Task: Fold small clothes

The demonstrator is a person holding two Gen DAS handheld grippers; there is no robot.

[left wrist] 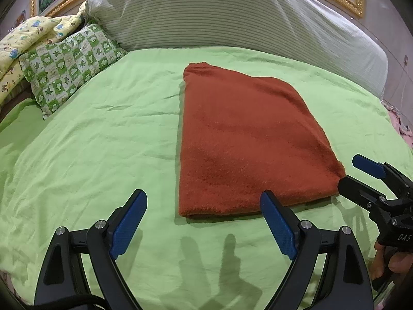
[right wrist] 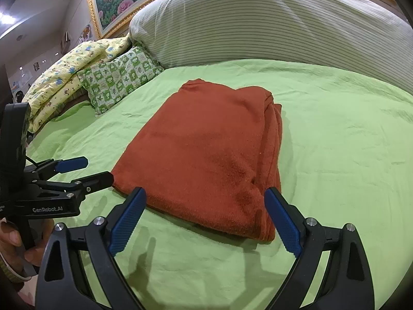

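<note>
A rust-red knitted garment [left wrist: 245,139] lies folded into a flat rectangle on the green bed sheet [left wrist: 103,134]. In the right wrist view the same garment [right wrist: 206,149] shows stacked layers along its right edge. My left gripper [left wrist: 204,206] is open, hovering just short of the garment's near left corner, with nothing between its blue pads. My right gripper [right wrist: 205,204] is open too, its fingers straddling the garment's near edge without holding it. The right gripper [left wrist: 357,174] also shows in the left wrist view, beside the garment's near right corner, and the left gripper [right wrist: 86,170] in the right wrist view.
A large striped pillow [left wrist: 232,18] runs along the head of the bed. A green patterned small pillow [left wrist: 69,64] and a yellow printed quilt [left wrist: 28,38] sit at the far left. A hand [left wrist: 392,263] grips the right tool. A framed flower picture [right wrist: 113,2] hangs behind.
</note>
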